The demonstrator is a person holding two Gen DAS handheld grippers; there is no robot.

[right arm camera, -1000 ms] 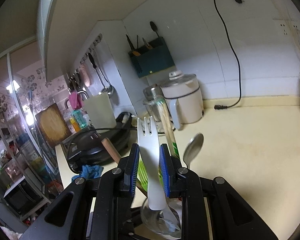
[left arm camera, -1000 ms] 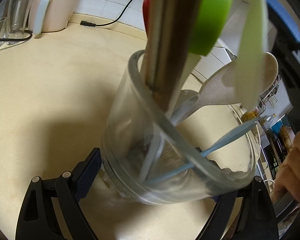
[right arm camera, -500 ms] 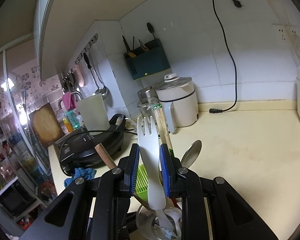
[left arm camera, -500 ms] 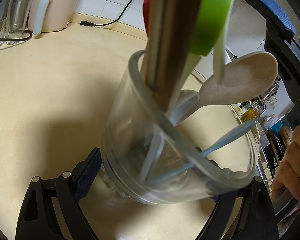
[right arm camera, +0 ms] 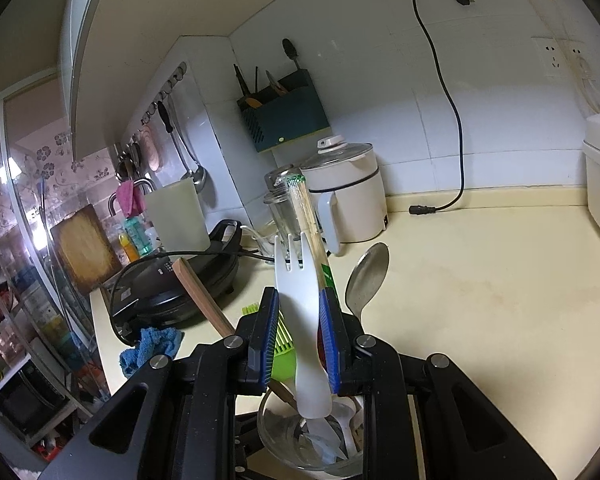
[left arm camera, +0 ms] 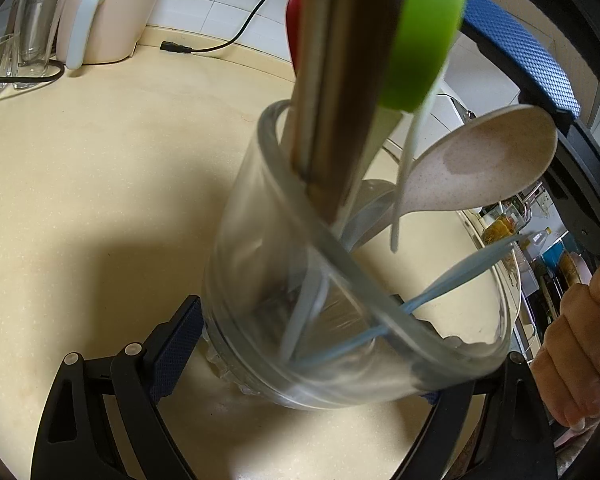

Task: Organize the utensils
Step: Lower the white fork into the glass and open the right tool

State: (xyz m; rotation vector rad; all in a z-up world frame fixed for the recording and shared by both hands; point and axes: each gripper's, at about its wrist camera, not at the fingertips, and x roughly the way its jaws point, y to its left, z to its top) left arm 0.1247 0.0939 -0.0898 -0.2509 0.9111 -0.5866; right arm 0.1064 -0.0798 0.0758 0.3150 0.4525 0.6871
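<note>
The left hand-held gripper is clamping the clear glass jar on the cream tabletop. The right hand-held gripper is pinching a white plastic fork upright, its handle end just above the jar's mouth. Farther back, a white kettle is standing by the wall.

Even indoor light; soft shadows; fisheye-bent edges; near utensils blurred.
</note>
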